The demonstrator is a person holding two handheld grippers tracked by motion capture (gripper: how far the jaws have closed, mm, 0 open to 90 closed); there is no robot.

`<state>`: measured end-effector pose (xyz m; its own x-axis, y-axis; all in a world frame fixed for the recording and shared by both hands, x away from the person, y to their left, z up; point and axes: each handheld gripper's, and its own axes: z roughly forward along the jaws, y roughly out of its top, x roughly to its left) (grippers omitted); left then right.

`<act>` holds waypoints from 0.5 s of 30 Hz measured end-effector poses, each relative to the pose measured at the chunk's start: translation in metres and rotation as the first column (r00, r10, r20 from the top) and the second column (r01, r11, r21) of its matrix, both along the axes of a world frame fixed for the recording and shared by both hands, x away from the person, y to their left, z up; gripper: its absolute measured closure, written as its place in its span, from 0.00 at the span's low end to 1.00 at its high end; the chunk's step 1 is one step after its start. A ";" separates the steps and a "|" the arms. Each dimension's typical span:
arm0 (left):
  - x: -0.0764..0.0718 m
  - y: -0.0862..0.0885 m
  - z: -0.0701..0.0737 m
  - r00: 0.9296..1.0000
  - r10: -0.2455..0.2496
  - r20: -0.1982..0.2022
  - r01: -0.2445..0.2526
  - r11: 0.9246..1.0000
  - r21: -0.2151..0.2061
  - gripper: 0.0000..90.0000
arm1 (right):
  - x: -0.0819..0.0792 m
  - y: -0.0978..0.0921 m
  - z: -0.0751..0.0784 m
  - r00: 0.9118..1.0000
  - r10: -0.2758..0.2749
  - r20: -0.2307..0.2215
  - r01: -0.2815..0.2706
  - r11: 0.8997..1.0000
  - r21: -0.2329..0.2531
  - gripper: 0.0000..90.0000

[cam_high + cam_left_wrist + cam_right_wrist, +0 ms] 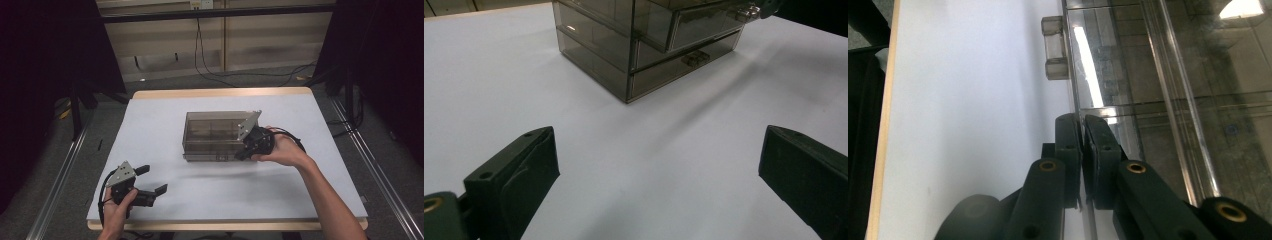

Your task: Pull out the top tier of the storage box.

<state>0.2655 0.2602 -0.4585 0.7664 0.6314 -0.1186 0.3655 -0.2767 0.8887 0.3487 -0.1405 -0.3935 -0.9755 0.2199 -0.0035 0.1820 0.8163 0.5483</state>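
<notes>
A table (pixel 150 107) with a pale wooden edge is filling the middle of the high view, and a white sheet (pixel 165 130) is covering nearly all of its top, leaving the wood showing along the far and near rims. A smoky clear drawer box (pixel 215 132) is sitting directly on the sheet, just right of the frame's centre, and is casting a soft shadow toward the lower edge. In the left gripper view, the box (pixel 624 55) is standing at the upper middle on the same white surface (pixel 499 75).
</notes>
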 end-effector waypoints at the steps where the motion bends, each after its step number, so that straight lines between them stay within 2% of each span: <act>1: 0.000 0.000 0.000 1.000 0.000 0.000 0.000 1.000 0.000 0.03 | 0.000 0.000 0.000 1.000 0.004 -0.001 -0.004 1.000 0.001 0.96; 15: 0.000 0.000 0.000 1.000 0.002 0.001 -0.002 1.000 -0.001 0.03 | -0.002 0.000 0.001 1.000 0.014 -0.001 -0.014 1.000 -0.008 0.96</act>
